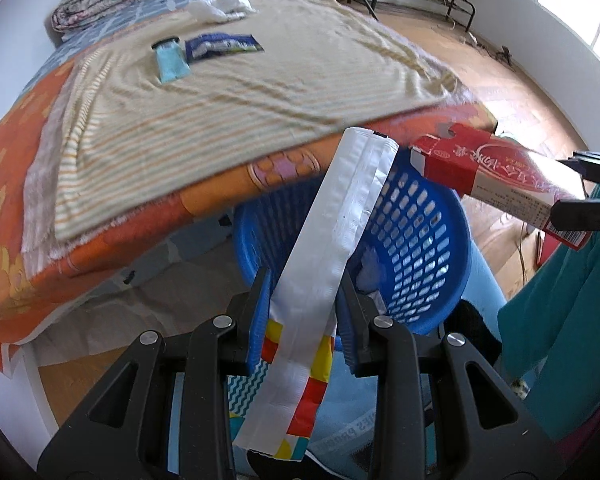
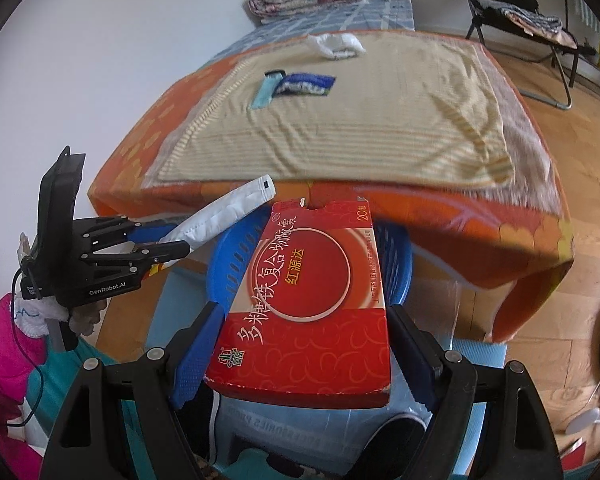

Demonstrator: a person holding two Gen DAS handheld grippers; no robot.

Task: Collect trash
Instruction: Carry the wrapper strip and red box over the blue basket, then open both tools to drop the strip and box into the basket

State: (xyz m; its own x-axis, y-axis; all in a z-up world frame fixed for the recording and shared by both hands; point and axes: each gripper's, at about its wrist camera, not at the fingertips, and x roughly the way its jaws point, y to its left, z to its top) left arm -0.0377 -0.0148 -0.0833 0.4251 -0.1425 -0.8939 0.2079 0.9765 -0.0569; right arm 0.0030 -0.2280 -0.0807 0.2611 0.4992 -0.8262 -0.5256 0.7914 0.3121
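We see left gripper clamped narrow on white wrapper, its far end over blue basket beside bed. Right gripper spread wide, gripping red box above basket. Left view alone shows wrapper's colourful printed underside; right view alone shows box's full red face. Blue packet and pale tube lie on striped towel.

Two grippers are seen, the left gripper and the right gripper. One white wrapper and one red box are counted, with one blue basket at 6 o'clock of the bed. Two packets, a light-blue tube and a dark-blue pouch, are counted at 12 o'clock.
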